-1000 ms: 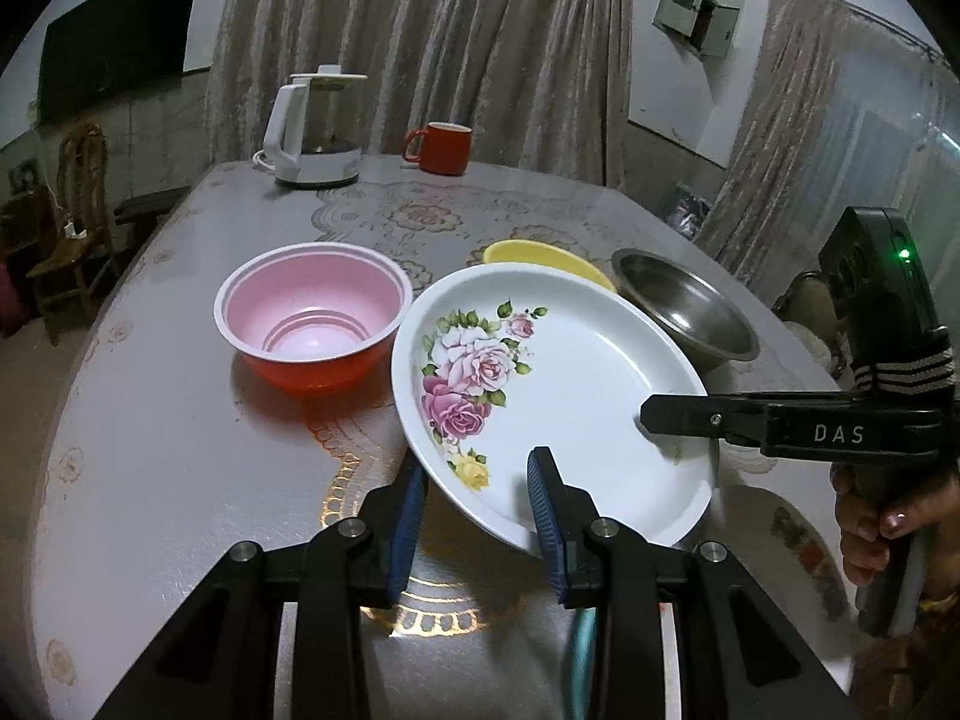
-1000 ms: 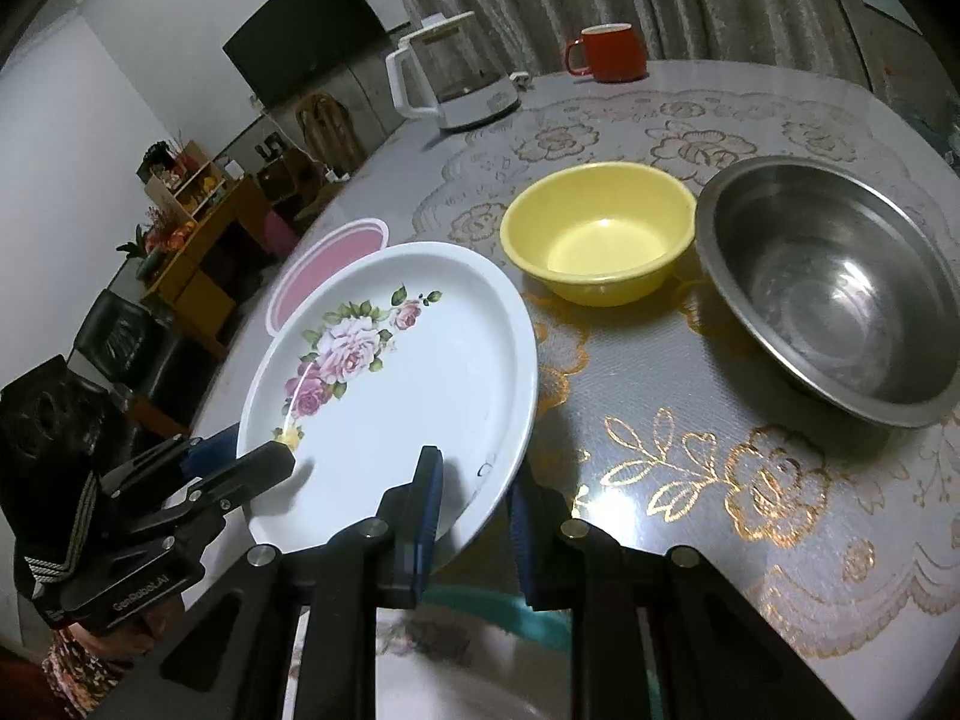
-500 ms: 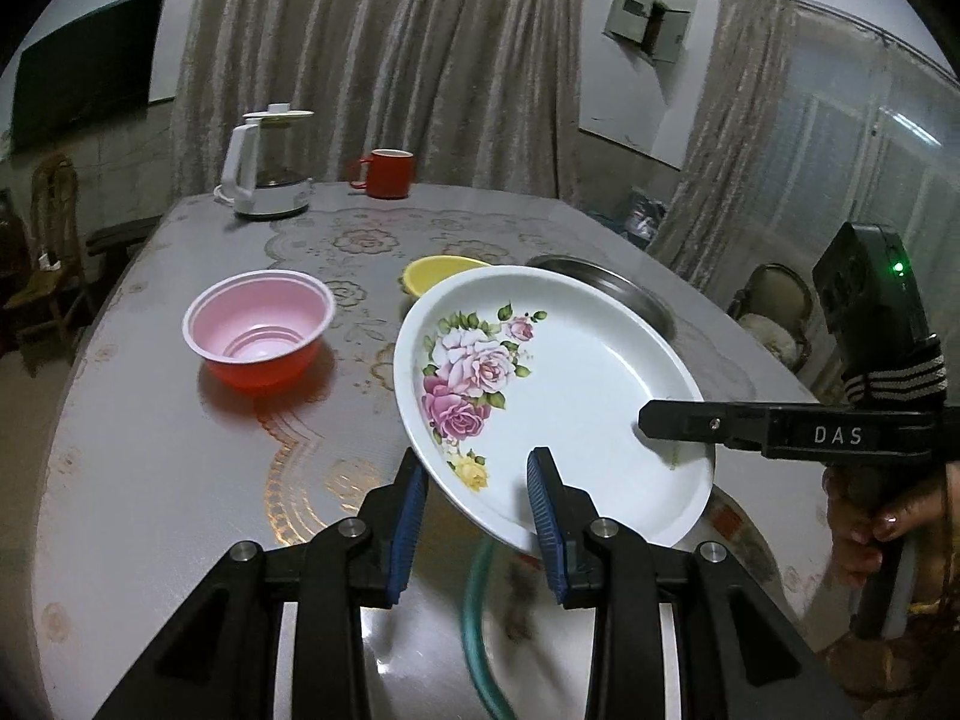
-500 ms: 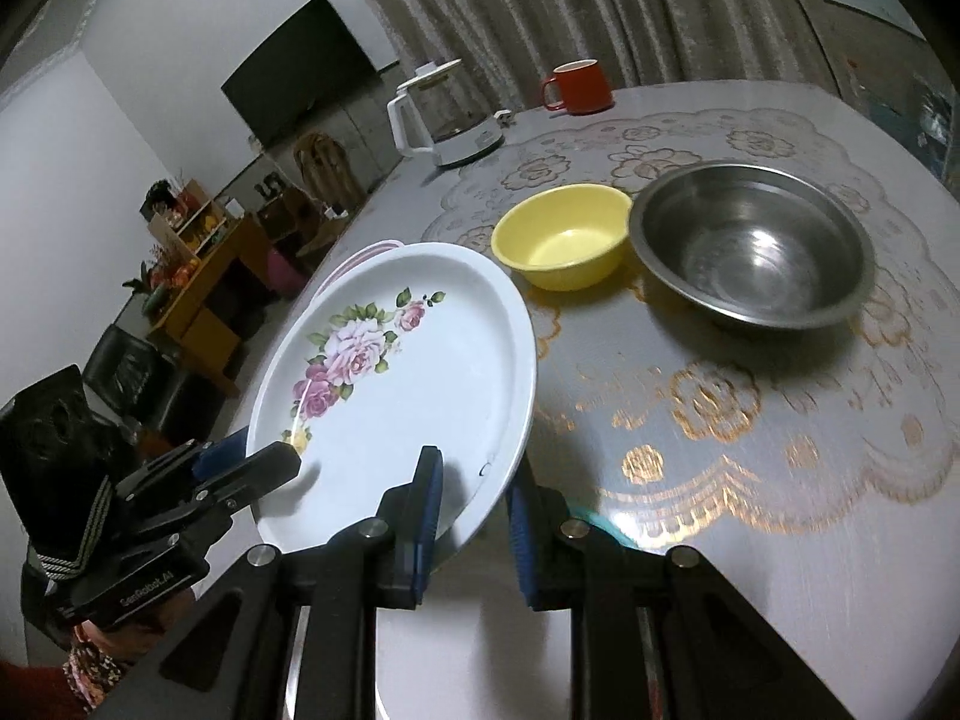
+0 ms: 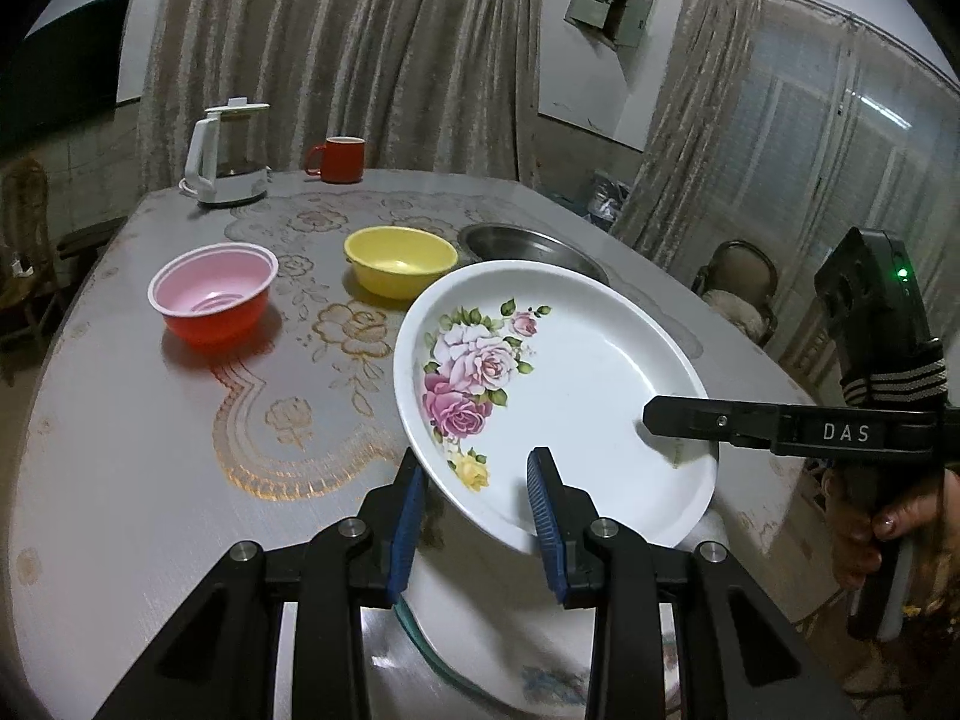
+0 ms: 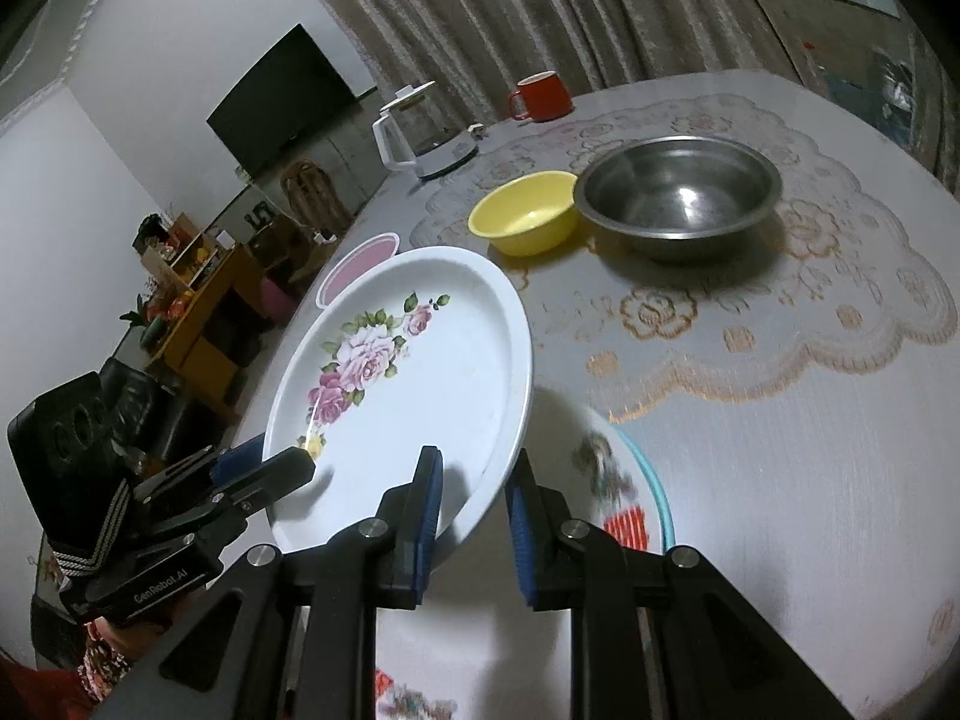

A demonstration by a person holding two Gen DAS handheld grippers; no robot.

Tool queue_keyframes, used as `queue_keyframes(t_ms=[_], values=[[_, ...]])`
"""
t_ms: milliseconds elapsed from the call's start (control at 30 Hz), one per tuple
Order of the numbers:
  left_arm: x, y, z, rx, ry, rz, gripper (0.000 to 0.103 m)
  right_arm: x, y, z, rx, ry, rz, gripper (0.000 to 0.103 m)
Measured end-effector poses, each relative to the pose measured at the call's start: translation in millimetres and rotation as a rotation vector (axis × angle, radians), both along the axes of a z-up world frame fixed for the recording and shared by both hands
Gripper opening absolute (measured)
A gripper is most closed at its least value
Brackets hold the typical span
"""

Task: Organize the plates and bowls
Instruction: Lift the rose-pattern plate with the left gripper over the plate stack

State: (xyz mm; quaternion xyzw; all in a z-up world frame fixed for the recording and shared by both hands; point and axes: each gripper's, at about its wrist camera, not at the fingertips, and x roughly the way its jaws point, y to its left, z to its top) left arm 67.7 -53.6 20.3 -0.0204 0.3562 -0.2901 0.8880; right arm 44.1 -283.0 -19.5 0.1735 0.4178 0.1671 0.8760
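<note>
A white plate with pink roses (image 5: 570,384) hangs tilted above the near end of the table, carried by both grippers. My left gripper (image 5: 477,504) is shut on its near rim, one blue pad over the plate and one under it. From the right, my right gripper (image 5: 666,426) clamps the opposite rim. In the right wrist view the right gripper (image 6: 471,498) is shut on the rose plate (image 6: 420,372), and the left gripper (image 6: 270,468) holds its far edge. Directly below lies a second plate with a teal rim (image 6: 636,480). A pink bowl (image 5: 213,294), a yellow bowl (image 5: 399,258) and a steel bowl (image 5: 528,243) stand farther back.
A white kettle (image 5: 225,162) and a red mug (image 5: 342,159) stand at the far end of the table (image 5: 150,450). A person's hand (image 5: 870,540) holds the right gripper's handle. Chairs and a low shelf stand beside the table.
Both grippers have carried the rose plate back toward the near end of the table. The bowls now lie farther off, and the teal-rimmed plate has come into view beneath it.
</note>
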Motion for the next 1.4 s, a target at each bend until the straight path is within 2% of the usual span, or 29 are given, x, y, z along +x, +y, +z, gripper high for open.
queue_keyframes(t_ms=[367,467,600,767,1400], values=[[-22,-6,-6,0.036,0.005,-0.025,0.034,-32,-3,-8,0.039,0.006,-0.042,0.020],[-28,-8,-9,0.043,0.008,-0.034,0.034,-38,0,-8,0.011,0.000,-0.055,0.020],[-34,-11,-12,0.061,0.008,-0.036,0.034,-49,11,-6,-0.096,-0.028,-0.082,0.020],[-38,-12,-15,0.065,0.017,-0.043,0.034,-52,6,-11,-0.061,0.003,-0.095,0.020],[-40,-20,-27,0.111,0.061,-0.048,0.034,-61,3,-31,-0.038,0.101,-0.109,0.023]])
